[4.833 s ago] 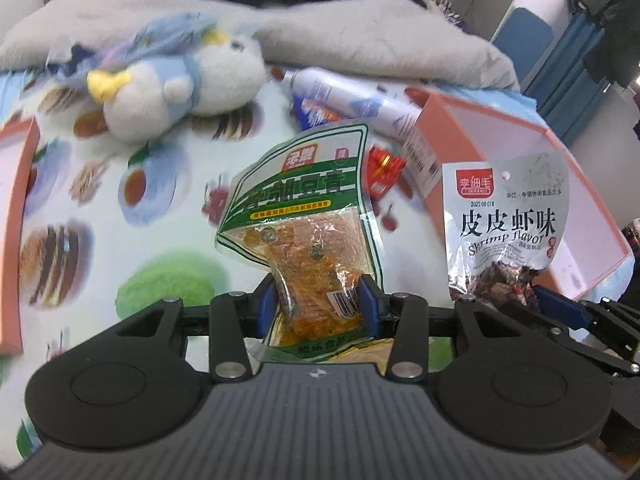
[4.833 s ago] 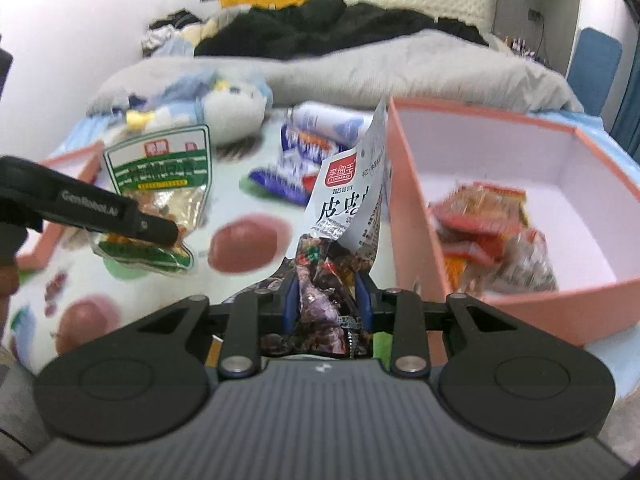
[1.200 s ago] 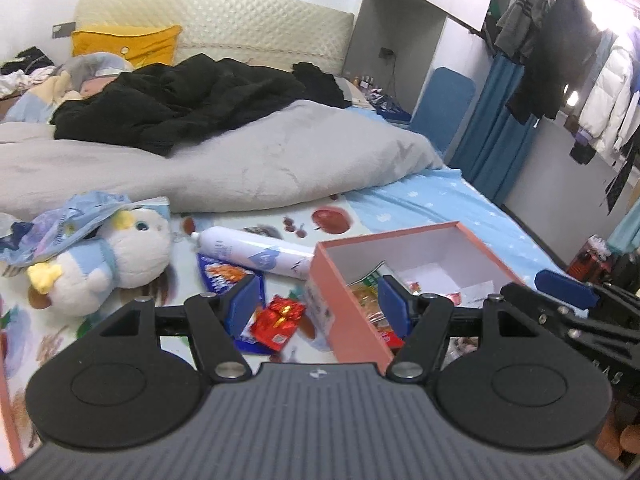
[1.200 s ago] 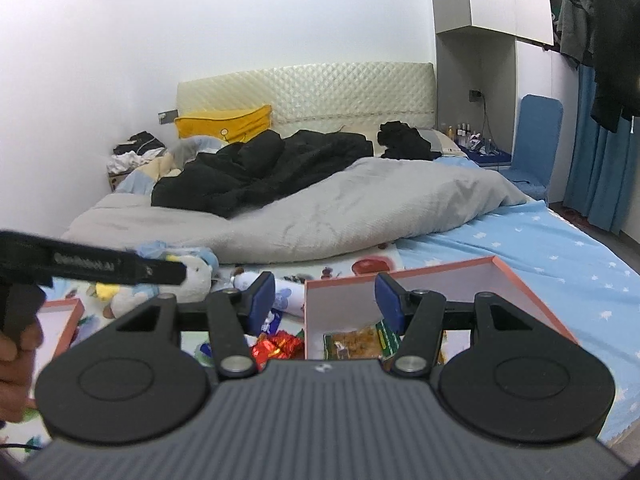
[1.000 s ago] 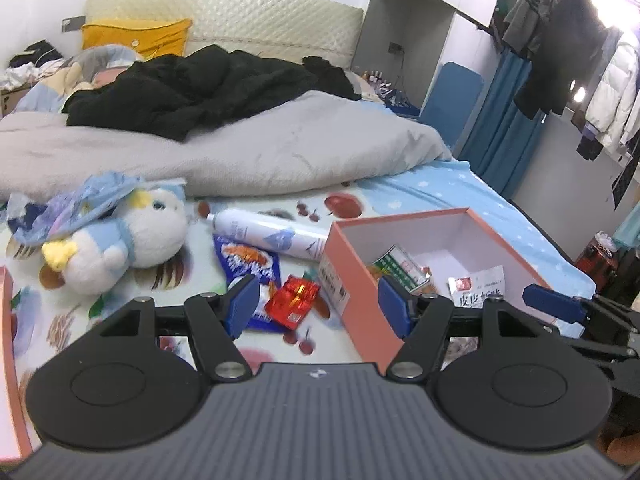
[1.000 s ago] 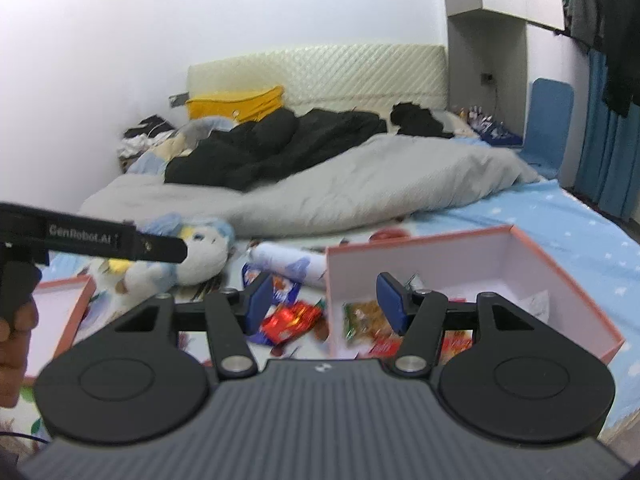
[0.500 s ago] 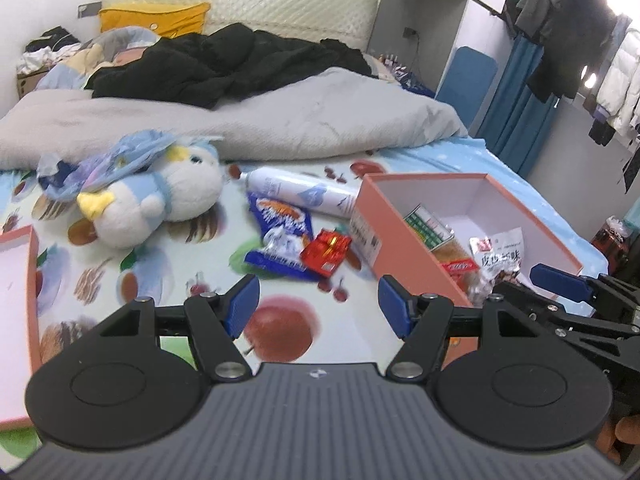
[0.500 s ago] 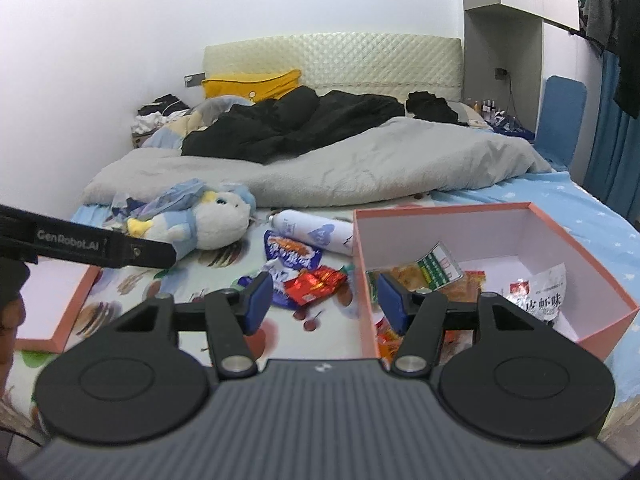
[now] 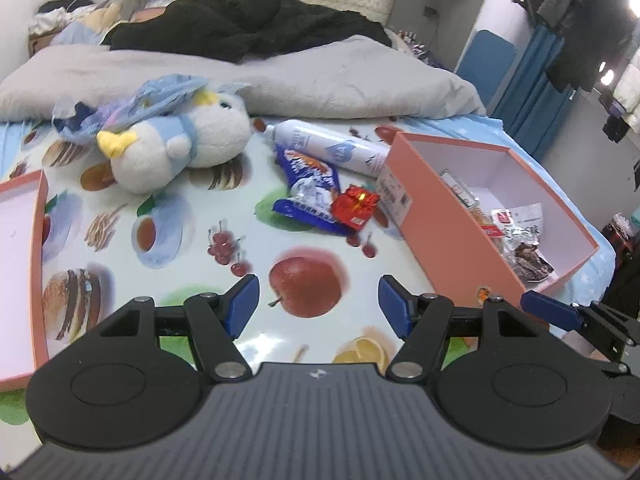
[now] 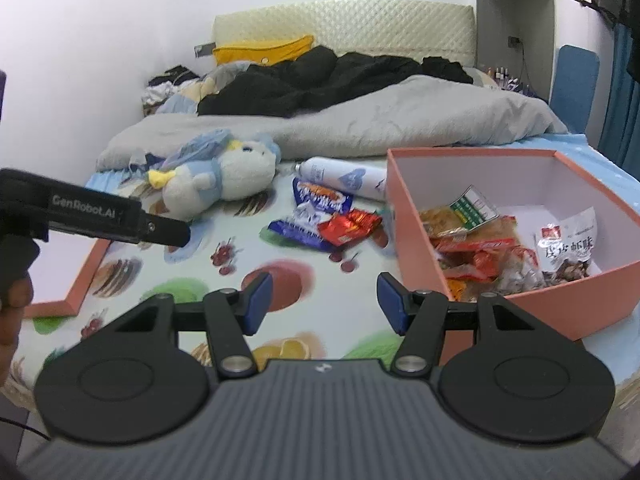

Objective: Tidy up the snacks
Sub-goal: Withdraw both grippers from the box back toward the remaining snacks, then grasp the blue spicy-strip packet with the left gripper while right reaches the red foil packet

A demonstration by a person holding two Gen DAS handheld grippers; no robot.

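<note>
A blue snack packet (image 9: 312, 192) (image 10: 316, 216) and a small red packet (image 9: 355, 205) (image 10: 348, 225) lie on the fruit-print cloth, left of the pink box (image 9: 448, 232) (image 10: 568, 300). The box holds several snack bags, among them the green-labelled one (image 10: 472, 204) and the white shrimp-flavour bag (image 10: 568, 244). My left gripper (image 9: 318, 308) is open and empty, hovering over the cloth short of the packets. My right gripper (image 10: 324, 300) is open and empty too, near the box's left front corner.
A white spray can (image 9: 332, 148) lies behind the packets. A plush penguin (image 9: 176, 148) sits at the back left, a pink box lid (image 9: 24, 264) at the left edge. A grey duvet (image 9: 280, 76) and dark clothes lie beyond. A hand (image 10: 12, 304) holds the left gripper.
Both grippers have come down and forward toward the cloth, so the loose packets and the box look closer and lower in view. Both jaws stay open and empty.
</note>
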